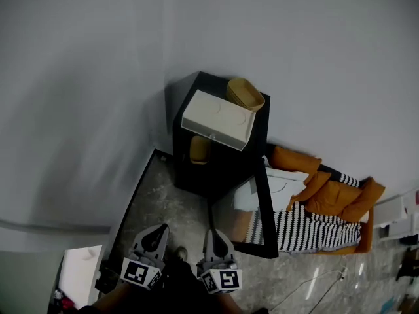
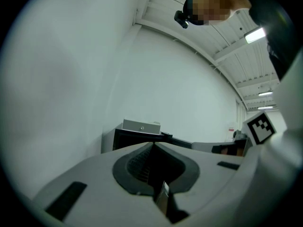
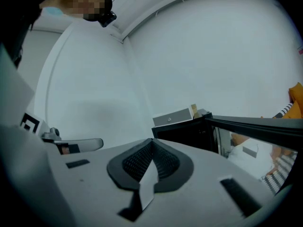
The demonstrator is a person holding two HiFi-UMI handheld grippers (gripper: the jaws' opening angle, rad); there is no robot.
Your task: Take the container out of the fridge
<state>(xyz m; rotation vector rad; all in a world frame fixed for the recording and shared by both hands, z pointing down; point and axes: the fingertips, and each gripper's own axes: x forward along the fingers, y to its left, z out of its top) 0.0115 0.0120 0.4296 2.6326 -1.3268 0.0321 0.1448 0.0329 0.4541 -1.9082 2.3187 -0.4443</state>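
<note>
Container (image 1: 200, 149) in the open black fridge (image 1: 216, 178) by a white wall (image 1: 98, 77).
Dim and half hidden under a white box (image 1: 218, 118); left claw (image 1: 156, 231) and right claw (image 1: 215, 235) both pressed together, empty, over speckled floor (image 1: 163, 198).

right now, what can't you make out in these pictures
- Fridge inside: head view, dark; the white box on top hides part of the tan container.
- Fridge shelves: both gripper views, the interior reads as plain black.
- Clutter at right edge: head view, cut off, tiny.
</note>
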